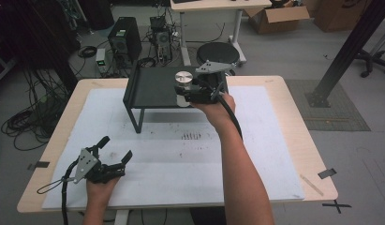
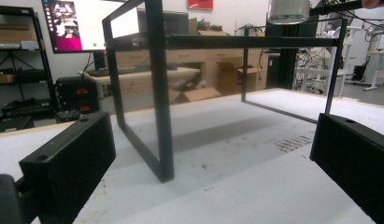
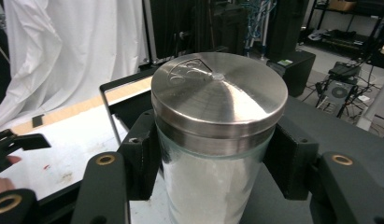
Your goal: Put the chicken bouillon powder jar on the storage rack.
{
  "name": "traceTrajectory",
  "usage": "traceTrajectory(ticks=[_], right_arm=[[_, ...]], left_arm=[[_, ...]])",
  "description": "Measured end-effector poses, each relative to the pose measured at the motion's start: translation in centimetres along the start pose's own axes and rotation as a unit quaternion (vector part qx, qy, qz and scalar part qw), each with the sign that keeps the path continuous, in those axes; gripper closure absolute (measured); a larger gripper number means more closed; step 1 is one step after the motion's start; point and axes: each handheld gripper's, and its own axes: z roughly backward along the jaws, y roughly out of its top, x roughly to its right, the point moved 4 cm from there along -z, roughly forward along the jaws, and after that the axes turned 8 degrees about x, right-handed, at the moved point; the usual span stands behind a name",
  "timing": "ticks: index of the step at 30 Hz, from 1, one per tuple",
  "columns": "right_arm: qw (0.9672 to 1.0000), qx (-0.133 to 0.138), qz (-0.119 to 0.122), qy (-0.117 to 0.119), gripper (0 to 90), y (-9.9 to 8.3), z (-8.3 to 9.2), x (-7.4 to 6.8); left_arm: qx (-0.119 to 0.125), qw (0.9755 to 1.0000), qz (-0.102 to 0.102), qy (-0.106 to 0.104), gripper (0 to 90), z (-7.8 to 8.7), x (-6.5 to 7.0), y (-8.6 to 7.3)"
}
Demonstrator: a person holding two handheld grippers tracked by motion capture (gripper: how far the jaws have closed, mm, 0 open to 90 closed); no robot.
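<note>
Frosted glass jar (image 3: 213, 186), brushed steel lid (image 3: 219, 88), clamped in right tool (image 3: 213, 163)

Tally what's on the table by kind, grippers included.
Jars: 1, a glass jar with a metal lid, clamped in the right gripper
Stands: 1, a black metal stand
Grippers: 2, with the left gripper open above the table
Total: 4

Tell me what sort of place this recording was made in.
Most likely a robotics or engineering lab, not a home. A desktop computer tower sits on the floor amid loose cables, an open cardboard box lies near a far desk, and a lit monitor stands on a workbench.
</note>
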Motion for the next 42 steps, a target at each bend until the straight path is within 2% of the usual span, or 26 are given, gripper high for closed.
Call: traceTrajectory(ticks=[8, 17, 23, 31, 42], right_arm=[[0.9996, -0.005, -0.009, -0.025, 43.2, -0.1, -0.8, 1.2], [0.999, -0.017, -0.01, -0.04, 43.3, -0.6, -1.6, 1.8], [0.9984, -0.016, -0.02, -0.051, 43.2, -0.8, -1.6, 2.3], [0.9981, -0.017, -0.022, -0.055, 43.3, -1.0, -1.9, 2.5], [0.9984, -0.015, -0.003, -0.054, 43.2, -1.1, -2.0, 2.2]], left_arm=[[-0.001, 1.0, 0.0, 0.0, 0.8, 0.0, 0.0, 0.0], [0.0, 1.0, -0.001, 0.0, 0.9, 0.0, 0.0, 0.0], [0.0, 1.0, -0.001, -0.001, 0.8, 0.0, 0.0, 0.0], [0.001, 1.0, -0.001, -0.001, 0.8, 0.0, 0.0, 0.0], [0.002, 1.0, -0.001, 0.0, 0.9, 0.0, 0.0, 0.0]])
